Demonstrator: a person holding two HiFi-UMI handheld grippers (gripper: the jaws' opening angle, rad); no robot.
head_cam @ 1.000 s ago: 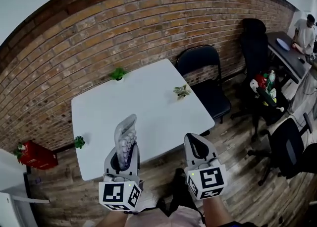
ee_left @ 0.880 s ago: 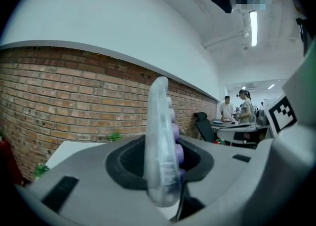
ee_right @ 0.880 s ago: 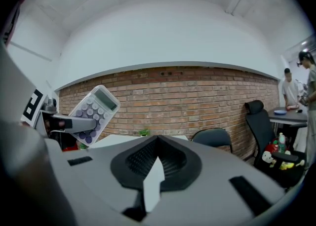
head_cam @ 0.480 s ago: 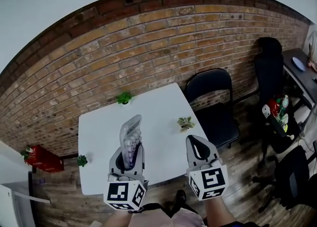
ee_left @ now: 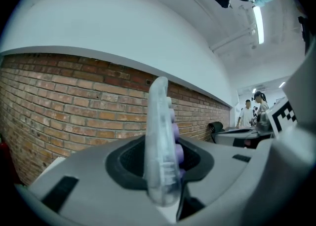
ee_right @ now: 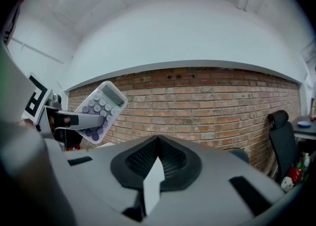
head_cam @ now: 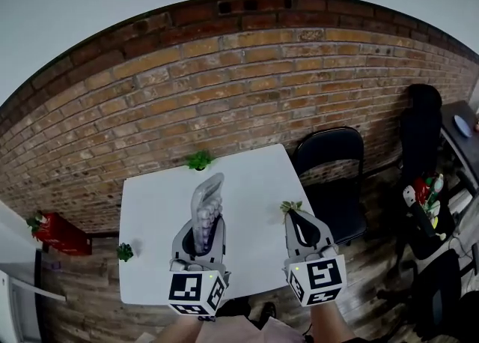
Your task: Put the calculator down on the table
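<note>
A white calculator [head_cam: 206, 203] with lilac keys stands on edge, its lower end pinched in my left gripper [head_cam: 197, 231], which is shut on it above the near half of the white table [head_cam: 150, 214]. In the left gripper view the calculator [ee_left: 159, 136] shows edge-on, upright between the jaws. From the right gripper view its keyed face [ee_right: 101, 109] appears at the left, held in the air. My right gripper [head_cam: 296, 219] hovers beside it over the table's right part, its jaws shut [ee_right: 157, 141] with nothing in them.
Three small green plants sit at the table's edges: back [head_cam: 199, 160], left front [head_cam: 125, 251], right [head_cam: 290, 206]. A black folding chair [head_cam: 333, 177] stands right of the table. A brick wall [head_cam: 247, 87] runs behind. A red box [head_cam: 56, 233] lies on the floor at left.
Both grippers have moved forward and a little up over the table, toward the brick wall. The calculator stays held in the left one, still upright. The right jaws remain shut.
</note>
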